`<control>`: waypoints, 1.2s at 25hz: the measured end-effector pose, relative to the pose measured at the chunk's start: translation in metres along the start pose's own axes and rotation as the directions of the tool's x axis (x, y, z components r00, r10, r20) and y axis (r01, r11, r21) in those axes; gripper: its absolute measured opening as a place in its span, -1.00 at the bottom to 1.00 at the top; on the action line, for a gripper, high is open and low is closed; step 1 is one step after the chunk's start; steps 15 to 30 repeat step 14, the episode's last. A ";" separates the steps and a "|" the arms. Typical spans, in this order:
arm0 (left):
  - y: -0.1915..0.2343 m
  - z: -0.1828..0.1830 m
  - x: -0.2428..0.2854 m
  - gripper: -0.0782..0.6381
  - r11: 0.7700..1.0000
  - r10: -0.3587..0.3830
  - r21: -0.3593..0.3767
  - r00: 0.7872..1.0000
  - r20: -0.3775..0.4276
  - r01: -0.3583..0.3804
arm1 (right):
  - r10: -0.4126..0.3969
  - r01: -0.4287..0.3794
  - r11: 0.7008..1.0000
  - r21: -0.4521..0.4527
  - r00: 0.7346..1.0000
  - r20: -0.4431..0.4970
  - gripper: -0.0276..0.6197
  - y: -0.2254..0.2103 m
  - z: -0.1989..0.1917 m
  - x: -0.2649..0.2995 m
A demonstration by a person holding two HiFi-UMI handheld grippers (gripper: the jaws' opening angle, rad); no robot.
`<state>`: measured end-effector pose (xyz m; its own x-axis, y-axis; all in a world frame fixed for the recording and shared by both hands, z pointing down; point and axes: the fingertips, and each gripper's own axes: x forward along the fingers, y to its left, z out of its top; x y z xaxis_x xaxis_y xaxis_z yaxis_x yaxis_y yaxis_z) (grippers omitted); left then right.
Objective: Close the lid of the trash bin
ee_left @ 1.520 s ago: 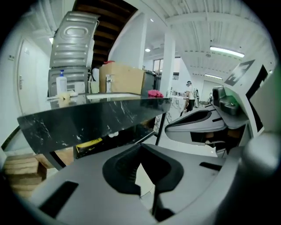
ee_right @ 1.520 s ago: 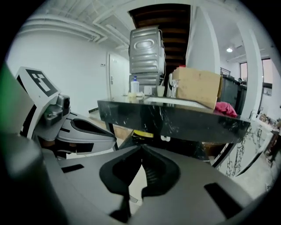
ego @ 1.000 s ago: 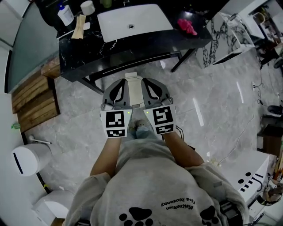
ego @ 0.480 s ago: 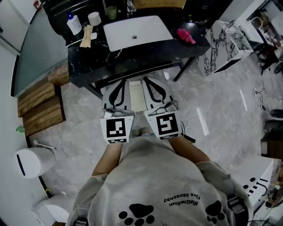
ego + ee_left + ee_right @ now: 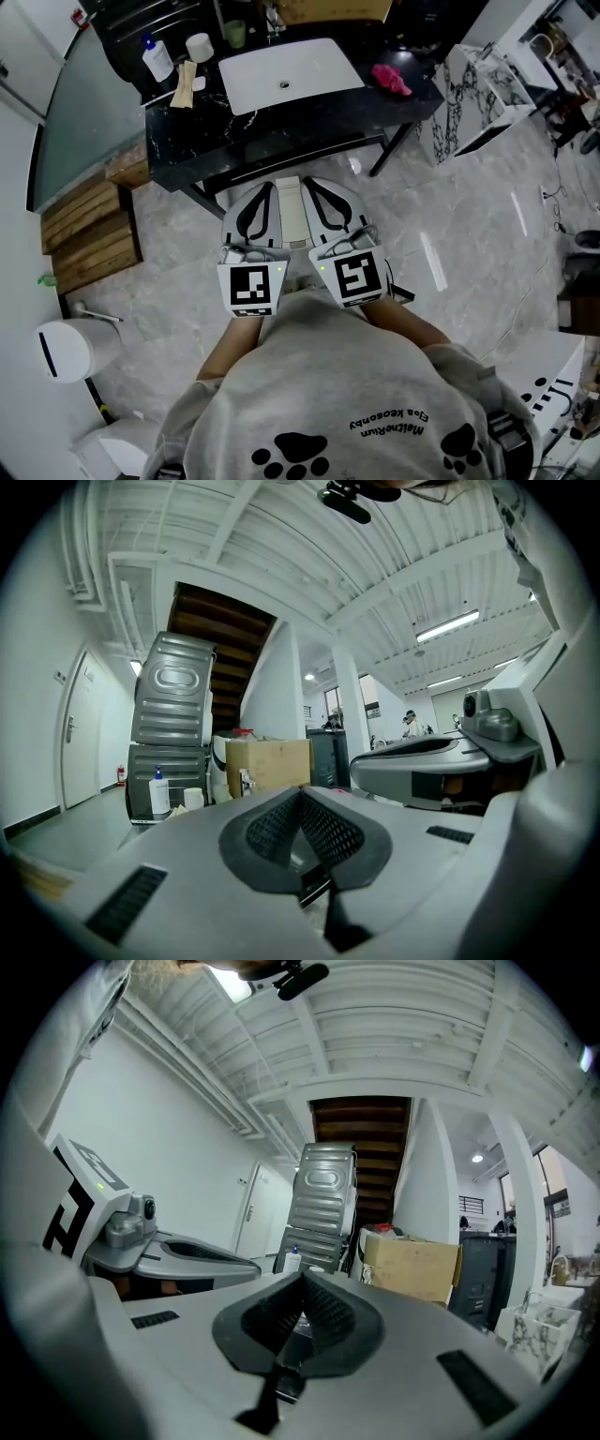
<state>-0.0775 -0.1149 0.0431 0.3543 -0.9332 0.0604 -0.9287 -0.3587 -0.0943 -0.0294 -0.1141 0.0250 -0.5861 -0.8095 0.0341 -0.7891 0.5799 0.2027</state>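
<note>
"Grippers first: how do they stand?"

"The left gripper (image 5: pixel 300 794) and the right gripper (image 5: pixel 302 1281) each have their jaws pressed together, with nothing between the pads. They're held level, side by side, near each other but apart."

"And the trash bin?"

"The trash bin (image 5: pixel 292 208) is the narrow white shape on the floor, showing in the gap between them, just in front of the black worktop (image 5: pixel 281 127). Its top looks flat, so I judge the lid is down. The grippers cover both its sides, though, so I can't tell whether it sits fully shut."

"What could go wrong from here?"

"If the lid needs another press, the noses go down close to the worktop's front edge and could knock it. A push off-centre could tip a slim bin, or slide it on the smooth tiles. The two grippers are also close enough to bump each other."

"Counts?"

"Two grippers and one bin between them. On the worktop there's one white basin (image 5: pixel 291 70), one pink cloth (image 5: pixel 392 79), one pump bottle (image 5: pixel 157 58), one white roll (image 5: pixel 199 45) and one green cup (image 5: pixel 234 33). One round white container (image 5: pixel 64 349) stands by the wall — what it is, I can't tell."
</note>
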 end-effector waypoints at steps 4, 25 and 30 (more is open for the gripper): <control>-0.002 0.001 -0.005 -0.73 1.000 -0.006 0.004 1.000 0.002 0.006 | -0.006 0.006 1.000 0.004 1.000 0.030 -0.82 0.000 0.002 -0.003; -0.009 -0.002 -0.022 -0.73 1.000 -0.012 -0.013 1.000 -0.001 0.012 | -0.014 0.014 0.999 0.034 1.000 0.001 -0.82 0.010 0.002 -0.022; -0.009 -0.002 -0.022 -0.73 1.000 -0.012 -0.013 1.000 -0.001 0.012 | -0.014 0.014 0.999 0.034 1.000 0.001 -0.82 0.010 0.002 -0.022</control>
